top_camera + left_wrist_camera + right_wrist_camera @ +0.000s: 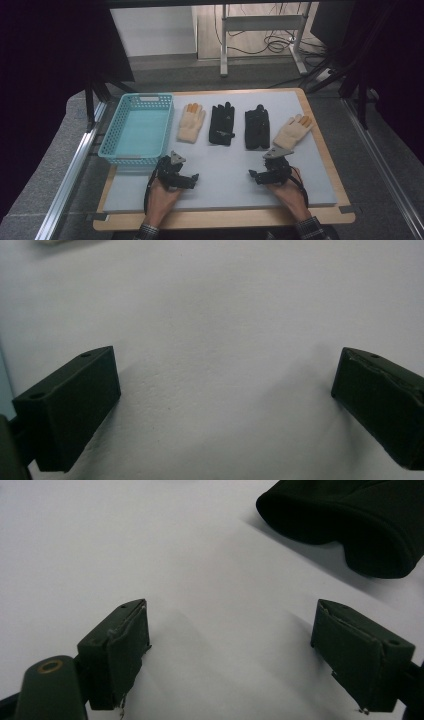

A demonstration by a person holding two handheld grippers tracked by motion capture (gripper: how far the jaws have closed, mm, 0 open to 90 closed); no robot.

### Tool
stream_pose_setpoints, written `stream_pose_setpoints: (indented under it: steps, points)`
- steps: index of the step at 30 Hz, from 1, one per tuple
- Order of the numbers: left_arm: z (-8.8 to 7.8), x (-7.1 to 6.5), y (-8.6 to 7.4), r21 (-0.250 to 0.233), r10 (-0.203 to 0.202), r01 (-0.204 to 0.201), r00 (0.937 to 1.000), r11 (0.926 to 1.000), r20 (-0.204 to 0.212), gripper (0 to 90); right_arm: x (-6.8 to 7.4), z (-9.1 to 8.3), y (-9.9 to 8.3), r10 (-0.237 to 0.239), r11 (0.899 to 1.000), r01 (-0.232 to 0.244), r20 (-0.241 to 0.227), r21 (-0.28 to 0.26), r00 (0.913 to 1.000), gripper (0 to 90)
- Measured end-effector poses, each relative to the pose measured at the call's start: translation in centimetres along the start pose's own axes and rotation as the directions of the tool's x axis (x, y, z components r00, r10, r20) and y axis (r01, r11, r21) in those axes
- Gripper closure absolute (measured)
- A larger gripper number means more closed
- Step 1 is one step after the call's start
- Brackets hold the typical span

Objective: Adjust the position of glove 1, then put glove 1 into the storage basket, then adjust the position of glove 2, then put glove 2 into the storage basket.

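Four gloves lie in a row across the grey mat: a beige glove, two black gloves, and a second beige glove. My left gripper rests low over the mat in front of the basket's near corner. Its jaws are open over bare mat. My right gripper sits in front of the right-hand gloves, open with nothing between the jaws. A black glove's cuff lies just beyond its right jaw.
A teal plastic basket stands on the left of the mat with nothing in it. The mat lies on a wooden tabletop with metal rails either side. A frame and cables are on the floor beyond.
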State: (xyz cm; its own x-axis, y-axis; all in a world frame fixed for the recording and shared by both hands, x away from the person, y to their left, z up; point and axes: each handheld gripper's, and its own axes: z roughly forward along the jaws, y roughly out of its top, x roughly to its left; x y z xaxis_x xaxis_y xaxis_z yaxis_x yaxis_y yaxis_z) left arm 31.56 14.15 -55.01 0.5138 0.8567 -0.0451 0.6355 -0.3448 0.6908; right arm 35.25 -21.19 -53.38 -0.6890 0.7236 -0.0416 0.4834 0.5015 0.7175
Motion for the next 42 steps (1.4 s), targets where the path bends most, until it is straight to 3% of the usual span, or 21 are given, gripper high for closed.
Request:
stream_pose_setpoints:
  steps: [22,33,38,40,41,42]
  points:
    - [0.0,0.0,0.0,-0.004,0.003,-0.003,1.0000,1.0000,-0.002,0.3,0.0,0.0,0.0,-0.001,1.000,0.001,-0.008,0.001,1.0000,13.8]
    - [0.0,0.0,0.0,-0.004,0.002,-0.002,1.0000,1.0000,-0.001,0.4,-0.4,-0.5,0.5,0.005,1.000,-0.005,-0.020,-0.004,0.9998,23.5]
    - [0.0,0.0,0.0,-0.005,0.002,-0.002,1.0000,1.0000,-0.001,0.4,-1.7,-1.5,1.8,0.025,1.000,-0.025,-0.020,-0.015,0.9995,40.4]
    - [0.0,0.0,0.0,-0.004,0.002,-0.002,1.0000,1.0000,-0.001,0.5,-2.9,-2.0,2.7,0.059,0.998,-0.060,-0.034,-0.031,0.9977,50.6]
    - [0.0,0.0,0.0,-0.004,0.002,-0.002,1.0000,1.0000,-0.001,0.5,-3.3,-2.2,2.9,0.069,0.997,-0.070,-0.027,-0.036,0.9972,55.8]
    - [0.0,0.0,0.0,-0.004,0.002,-0.002,1.0000,1.0000,-0.001,0.5,-4.7,-2.4,3.7,0.092,0.995,-0.092,-0.006,-0.048,0.9957,63.7]
